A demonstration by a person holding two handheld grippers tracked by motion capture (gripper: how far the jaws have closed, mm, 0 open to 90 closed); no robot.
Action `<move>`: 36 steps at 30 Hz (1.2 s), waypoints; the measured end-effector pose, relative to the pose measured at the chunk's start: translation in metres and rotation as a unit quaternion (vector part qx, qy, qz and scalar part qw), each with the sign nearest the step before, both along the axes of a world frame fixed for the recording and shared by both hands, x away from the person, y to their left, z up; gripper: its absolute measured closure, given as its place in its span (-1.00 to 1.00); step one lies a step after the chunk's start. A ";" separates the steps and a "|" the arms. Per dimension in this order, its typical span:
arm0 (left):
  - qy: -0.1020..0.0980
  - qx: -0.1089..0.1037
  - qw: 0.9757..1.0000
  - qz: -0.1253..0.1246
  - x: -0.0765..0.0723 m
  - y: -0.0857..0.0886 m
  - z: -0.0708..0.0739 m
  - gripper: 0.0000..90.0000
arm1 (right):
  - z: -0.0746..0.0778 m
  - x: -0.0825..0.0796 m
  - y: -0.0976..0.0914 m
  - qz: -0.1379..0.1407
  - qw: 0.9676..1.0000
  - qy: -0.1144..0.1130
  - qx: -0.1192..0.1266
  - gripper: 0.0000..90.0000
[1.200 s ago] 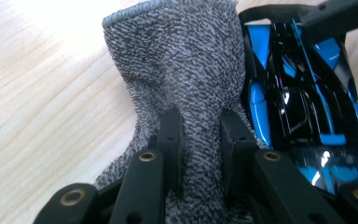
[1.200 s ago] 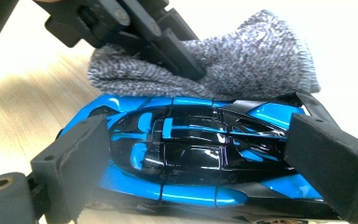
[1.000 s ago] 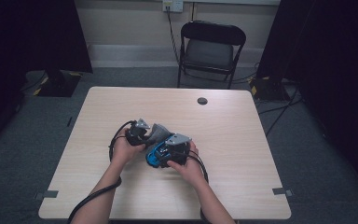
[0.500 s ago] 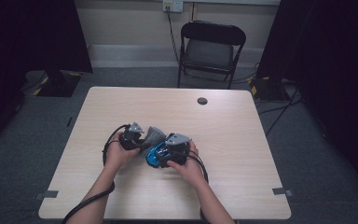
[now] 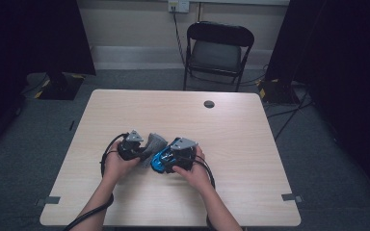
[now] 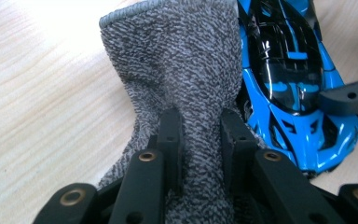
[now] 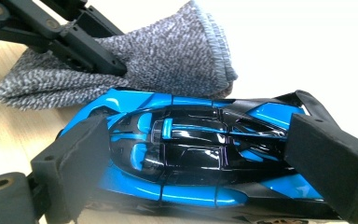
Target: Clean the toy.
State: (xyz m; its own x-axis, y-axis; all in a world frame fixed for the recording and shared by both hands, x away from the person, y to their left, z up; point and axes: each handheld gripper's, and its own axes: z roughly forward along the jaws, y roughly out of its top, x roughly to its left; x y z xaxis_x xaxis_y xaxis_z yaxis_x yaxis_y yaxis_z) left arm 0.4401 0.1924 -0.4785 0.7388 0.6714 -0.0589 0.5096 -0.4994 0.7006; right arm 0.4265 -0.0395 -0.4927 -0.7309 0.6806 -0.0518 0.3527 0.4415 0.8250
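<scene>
The left gripper [image 6: 200,135] pinches the grey cloth [image 6: 177,70], hiding its lower end; the right gripper [image 7: 196,158] clamps the blue toy car [image 7: 191,154] lengthwise (tabletop [image 5: 250,192] bare all around).

The table [image 5: 250,159] is light wood. A grey cloth [image 5: 153,144] and a blue toy car [image 5: 161,161] lie on it, side by side, touching.

You won't find any lettering, label, brand mark, number or sign that can be read here, neither in the high view nor in either gripper view.
</scene>
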 end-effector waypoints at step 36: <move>0.017 -0.016 1.000 -0.007 -0.049 0.028 0.002 0.62 | 0.000 0.000 0.001 -0.002 1.000 -0.001 0.001 -0.87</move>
